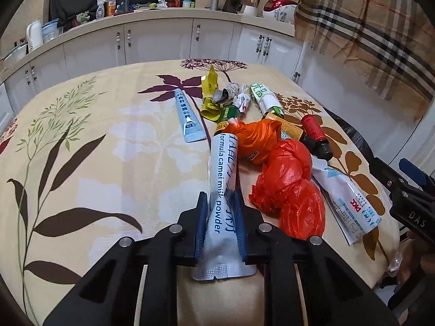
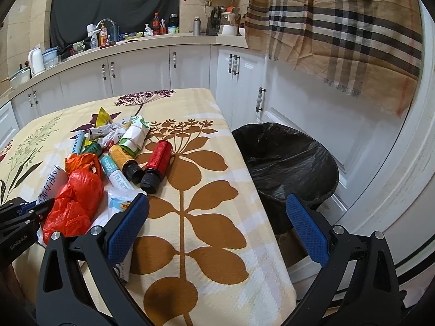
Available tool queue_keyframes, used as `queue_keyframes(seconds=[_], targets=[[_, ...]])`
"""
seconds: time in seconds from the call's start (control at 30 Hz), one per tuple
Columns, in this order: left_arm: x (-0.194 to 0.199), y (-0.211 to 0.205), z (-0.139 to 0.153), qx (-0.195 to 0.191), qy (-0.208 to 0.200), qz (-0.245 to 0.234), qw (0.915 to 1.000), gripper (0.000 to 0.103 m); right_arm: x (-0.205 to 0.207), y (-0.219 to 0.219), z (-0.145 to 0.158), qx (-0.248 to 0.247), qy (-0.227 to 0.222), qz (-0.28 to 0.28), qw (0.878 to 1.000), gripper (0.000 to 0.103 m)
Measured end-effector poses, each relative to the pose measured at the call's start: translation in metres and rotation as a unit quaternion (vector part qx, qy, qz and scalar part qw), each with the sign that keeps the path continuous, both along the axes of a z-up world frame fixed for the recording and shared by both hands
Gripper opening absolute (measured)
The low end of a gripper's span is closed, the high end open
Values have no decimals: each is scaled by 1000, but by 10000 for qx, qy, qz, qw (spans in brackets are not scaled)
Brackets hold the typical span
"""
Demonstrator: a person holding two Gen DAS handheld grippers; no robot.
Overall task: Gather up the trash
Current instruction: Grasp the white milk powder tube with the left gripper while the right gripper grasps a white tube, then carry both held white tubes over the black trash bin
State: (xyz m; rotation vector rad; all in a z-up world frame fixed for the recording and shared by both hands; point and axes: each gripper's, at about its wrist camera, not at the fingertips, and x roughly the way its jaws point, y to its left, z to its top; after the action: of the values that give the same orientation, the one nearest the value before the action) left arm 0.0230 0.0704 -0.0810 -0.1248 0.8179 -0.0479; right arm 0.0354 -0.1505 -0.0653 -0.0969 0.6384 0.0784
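Note:
My left gripper [image 1: 219,199] is shut on a white camel milk powder sachet [image 1: 221,190] that lies lengthwise on the table. To its right lie a red plastic bag [image 1: 291,187], an orange bag [image 1: 255,138], a red-labelled dark bottle [image 1: 316,135], a white DKGC sachet [image 1: 350,206], a blue sachet [image 1: 187,116] and crumpled wrappers [image 1: 231,95]. My right gripper [image 2: 217,217] is open and empty over the table's right front part. The red bag [image 2: 73,201] and red bottle [image 2: 157,163] lie to its left. A black-lined bin [image 2: 288,163] stands on the floor right of the table.
The table carries a cream floral cloth [image 2: 206,244]. White cabinets [image 2: 190,65] and a cluttered counter [image 1: 152,13] run behind. A plaid cloth [image 2: 339,27] hangs at the upper right. The right gripper body [image 1: 407,198] shows at the left wrist view's right edge.

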Motion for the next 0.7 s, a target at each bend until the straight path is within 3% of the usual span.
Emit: queue_keyframes(seconds=[0.17, 0.23, 0.33, 0.57, 0.7], targets=[[-6, 12, 6, 75, -76, 204, 9997, 19, -3, 7, 1, 6, -18, 114, 9999, 96], [-8, 16, 8, 201, -121, 318, 9992, 19, -4, 11, 1, 22, 4, 217, 9998, 87], [-11, 23, 10, 366, -153, 482, 9980, 19, -5, 18, 0, 52, 60, 371, 9993, 84], [-14, 37, 11, 365, -178, 695, 9968, 19, -14, 43, -2, 85, 101, 811, 9966, 75], [-15, 39, 12, 362, -182, 744, 9964, 19, -14, 50, -10, 43, 280, 971, 9949, 53]])
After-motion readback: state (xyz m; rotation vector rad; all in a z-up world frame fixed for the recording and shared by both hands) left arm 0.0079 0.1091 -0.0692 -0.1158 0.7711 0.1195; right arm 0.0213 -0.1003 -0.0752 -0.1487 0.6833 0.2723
